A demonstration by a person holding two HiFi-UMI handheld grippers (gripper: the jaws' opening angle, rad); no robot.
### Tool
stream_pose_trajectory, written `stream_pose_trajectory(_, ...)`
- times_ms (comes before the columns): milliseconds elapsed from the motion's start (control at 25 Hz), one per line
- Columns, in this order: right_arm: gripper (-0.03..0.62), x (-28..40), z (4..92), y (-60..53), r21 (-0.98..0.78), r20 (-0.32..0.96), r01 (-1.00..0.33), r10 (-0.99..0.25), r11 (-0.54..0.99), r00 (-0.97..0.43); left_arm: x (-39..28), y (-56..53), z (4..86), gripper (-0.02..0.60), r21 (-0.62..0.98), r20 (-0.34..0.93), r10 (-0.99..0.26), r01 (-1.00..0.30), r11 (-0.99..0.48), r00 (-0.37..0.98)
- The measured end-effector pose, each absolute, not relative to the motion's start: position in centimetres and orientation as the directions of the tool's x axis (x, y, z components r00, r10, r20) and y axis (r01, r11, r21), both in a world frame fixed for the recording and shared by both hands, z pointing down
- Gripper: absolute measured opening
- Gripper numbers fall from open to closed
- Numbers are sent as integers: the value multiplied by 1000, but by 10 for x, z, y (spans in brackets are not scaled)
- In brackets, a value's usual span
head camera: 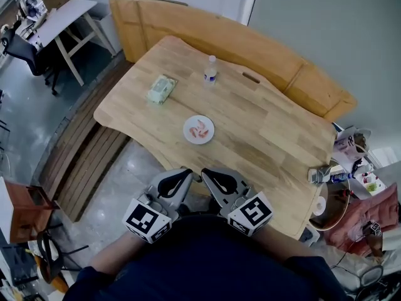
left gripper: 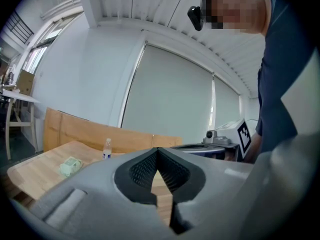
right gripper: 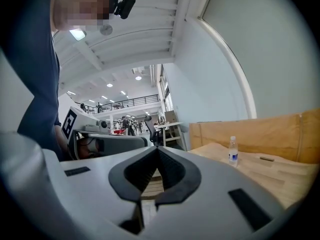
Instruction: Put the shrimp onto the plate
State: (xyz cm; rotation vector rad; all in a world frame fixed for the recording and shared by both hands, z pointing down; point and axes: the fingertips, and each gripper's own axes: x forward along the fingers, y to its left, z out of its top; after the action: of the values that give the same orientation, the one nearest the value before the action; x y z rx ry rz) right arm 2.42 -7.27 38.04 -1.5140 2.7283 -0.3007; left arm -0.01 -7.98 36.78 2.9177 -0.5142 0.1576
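Head view, my left gripper (head camera: 186,172) and right gripper (head camera: 206,172) side by side, each clenched with tips together and nothing between, shrimp (head camera: 200,129) on plate (head camera: 190,135) well ahead of both, bottle (head camera: 210,71) farther beyond.

Soft, even light fills the head view: the wooden counter (head camera: 269,124) is bright, with a pale sheen near its middle and hardly any shadows on it. Lines bow beyond the counter's edges. Both gripper views are fisheye circles with black corners. In them the left gripper (left gripper: 159,151) and right gripper (right gripper: 157,149) loom soft-focused before the sharper counter. Ceiling lamps (right gripper: 78,34) glow high above it.
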Motion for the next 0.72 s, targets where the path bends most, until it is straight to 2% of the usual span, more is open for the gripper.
stream_pose_trajectory(720,9,20,382,-69,-182,73,-827,-832,532,-551,-4,-78,367,3,149,129,-350,-367,-918,928)
